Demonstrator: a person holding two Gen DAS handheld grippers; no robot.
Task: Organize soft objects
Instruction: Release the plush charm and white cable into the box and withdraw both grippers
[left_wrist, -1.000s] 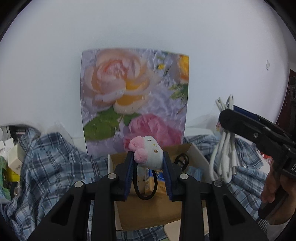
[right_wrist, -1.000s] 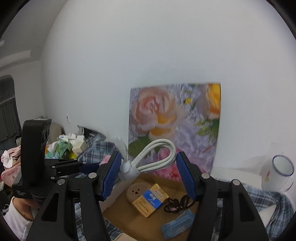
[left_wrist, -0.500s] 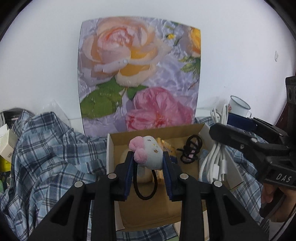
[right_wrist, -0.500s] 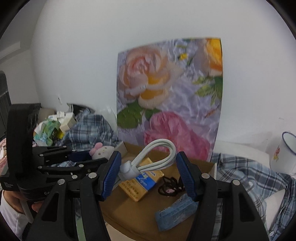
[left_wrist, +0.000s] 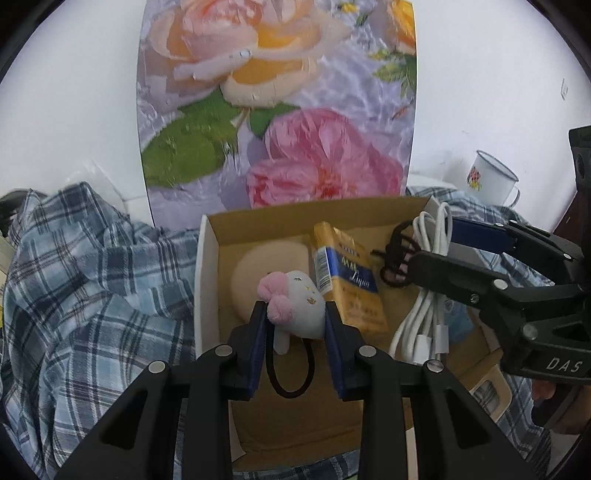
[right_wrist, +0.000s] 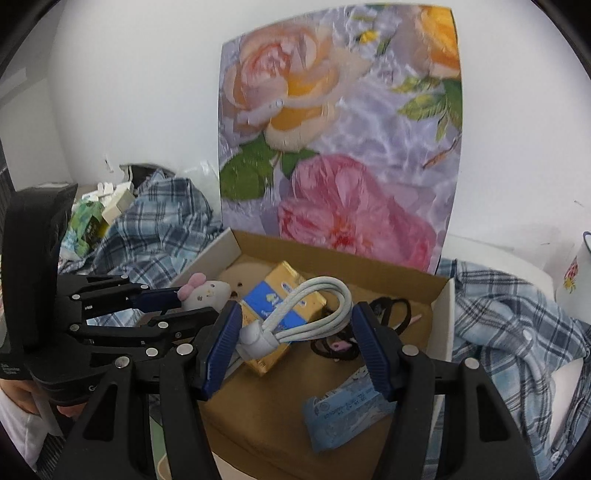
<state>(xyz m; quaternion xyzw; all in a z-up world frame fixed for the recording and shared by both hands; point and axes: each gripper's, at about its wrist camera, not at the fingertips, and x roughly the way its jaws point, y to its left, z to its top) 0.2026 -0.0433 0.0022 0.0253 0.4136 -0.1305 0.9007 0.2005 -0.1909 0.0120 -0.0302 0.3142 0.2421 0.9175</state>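
Left gripper (left_wrist: 295, 325) clamped tight on a small white plush toy with a pink bow (left_wrist: 293, 308), pads pressed into both sides, a thin black elastic loop (left_wrist: 291, 373) dangling from the toy down between the fingers. Directly beyond and below the left fingertips, an open shallow brown cardboard box with white outer walls (left_wrist: 207, 280); inside it, just ahead of the toy, a round beige pad (left_wrist: 258, 273), and slightly right of the tips a yellow and blue paper packet (left_wrist: 347, 273). Right gripper (right_wrist: 295, 334) set at a middling width, closed on a coiled white cable bundle with a white wrap band (right_wrist: 306, 314), the band against the left pad and the loop end reaching toward the right pad. Under and beyond the right fingertips, the same box, with the packet straight behind the cable, a tangle of black hair ties (right_wrist: 369, 325) just ahead of the right finger, and a crumpled blue printed wrapper (right_wrist: 343, 413) below that finger, near the front of the box. Left of the right gripper, the other tool with the plush toy held over the box's left wall. Blue and white plaid cloth (left_wrist: 92, 288) spread around the box on both sides of each gripper. Far ahead, a large floral print panel of pink and orange roses (left_wrist: 277, 103) upright against a white wall; far right, a white enamel mug with a small flower motif (left_wrist: 491, 177).
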